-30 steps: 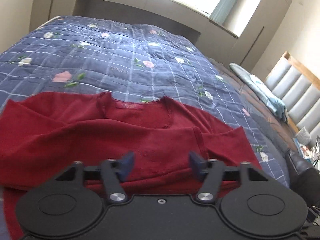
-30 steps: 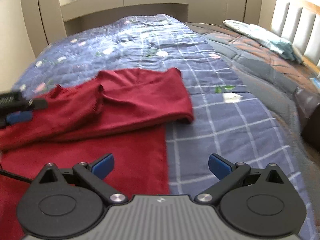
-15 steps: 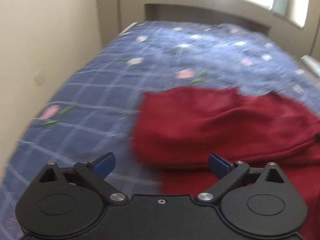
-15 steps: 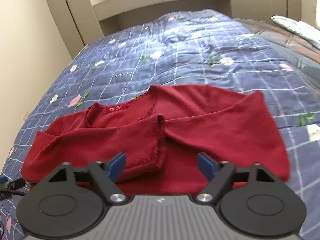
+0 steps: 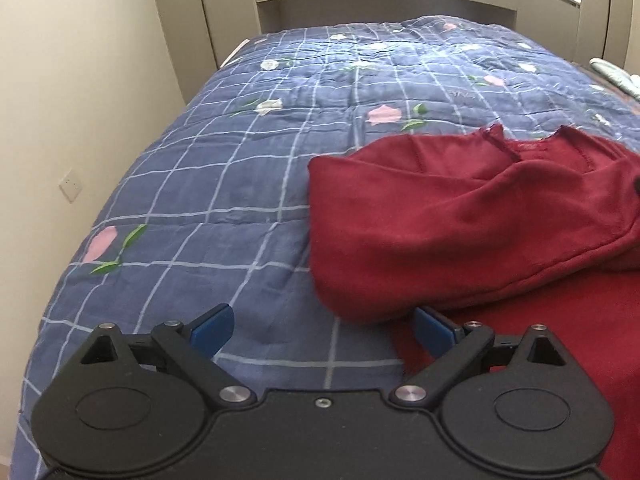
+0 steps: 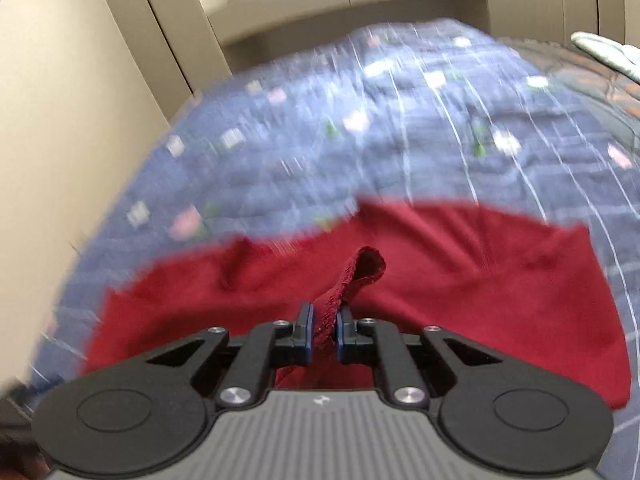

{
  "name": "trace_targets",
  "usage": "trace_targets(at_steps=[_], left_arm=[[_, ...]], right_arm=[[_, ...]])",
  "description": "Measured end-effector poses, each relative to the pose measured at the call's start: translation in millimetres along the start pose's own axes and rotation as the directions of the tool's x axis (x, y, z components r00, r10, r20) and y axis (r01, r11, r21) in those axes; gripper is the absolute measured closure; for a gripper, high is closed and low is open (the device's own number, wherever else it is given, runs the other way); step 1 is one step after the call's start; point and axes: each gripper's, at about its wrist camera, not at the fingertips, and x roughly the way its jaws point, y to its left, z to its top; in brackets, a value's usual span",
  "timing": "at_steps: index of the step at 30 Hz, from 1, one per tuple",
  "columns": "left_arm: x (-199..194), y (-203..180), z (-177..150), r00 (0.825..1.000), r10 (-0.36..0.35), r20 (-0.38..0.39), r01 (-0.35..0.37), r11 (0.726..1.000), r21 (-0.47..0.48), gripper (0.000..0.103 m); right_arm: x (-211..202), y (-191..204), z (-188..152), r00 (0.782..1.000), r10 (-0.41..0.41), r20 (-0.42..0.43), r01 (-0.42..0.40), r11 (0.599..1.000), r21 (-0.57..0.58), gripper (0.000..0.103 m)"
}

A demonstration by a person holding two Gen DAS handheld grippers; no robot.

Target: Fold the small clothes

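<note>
A dark red long-sleeved top (image 5: 460, 220) lies on the blue flowered quilt (image 5: 240, 180), with one sleeve folded across its body. My left gripper (image 5: 324, 328) hovers low at the top's left edge. Its jaws stand wide and are closing a little, with quilt and the corner of the fold between them and neither pad pressing. In the blurred right wrist view the top (image 6: 460, 280) fills the foreground. My right gripper (image 6: 322, 330) is closing, and its pads pinch the sleeve's cuff (image 6: 366, 268), which stands up in a curl beyond the fingertips.
The quilt's left side drops off beside a beige wall (image 5: 60, 120) with a socket (image 5: 71, 190). A built-in ledge (image 5: 380, 0) under the window runs along the far end. A pale pillow (image 6: 600, 48) lies at the far right.
The left gripper swung from facing the top's middle to its left edge, and its jaws widened. The right gripper moved in over the top and closed on the sleeve's cuff.
</note>
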Motion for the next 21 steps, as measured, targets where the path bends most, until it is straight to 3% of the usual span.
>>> trace_targets(at_steps=[3,9,13,16,18,20,21], left_arm=[[-0.4,-2.7,-0.5,1.0,-0.015,0.009,0.015,1.0,0.006,0.007],[6.0,-10.9,7.6,0.999,-0.033,0.029,0.032,0.999,0.019,0.017],[7.1,-17.4,18.4,0.997,-0.031,0.067,0.029,0.999,0.024,0.023],[7.0,-21.6,25.2,0.995,-0.014,0.1,0.01,0.999,0.047,0.033],[6.3,-23.2,28.0,0.992,-0.027,0.121,0.019,0.997,0.069,0.046],[6.7,-24.4,29.6,0.991,-0.05,0.124,0.038,0.995,0.097,0.052],[6.7,-25.2,29.5,0.991,-0.059,0.12,0.046,0.993,0.113,0.061]], right_arm=[[-29.5,12.8,28.3,0.991,0.077,0.11,-0.078,0.997,0.005,0.091],[-61.8,33.2,72.2,0.961,0.123,0.249,-0.112,0.992,-0.058,0.091],[-68.3,35.1,77.8,0.957,0.104,0.27,-0.088,0.994,-0.072,0.091],[-66.6,32.1,75.1,0.96,0.091,0.263,-0.076,0.995,-0.067,0.091],[-64.2,27.3,71.9,0.964,0.079,0.255,-0.068,0.996,-0.052,0.091],[-63.8,21.8,66.1,0.966,0.067,0.25,-0.06,0.998,-0.036,0.091],[-63.3,18.9,65.4,0.967,0.06,0.249,-0.056,0.998,-0.024,0.091]])
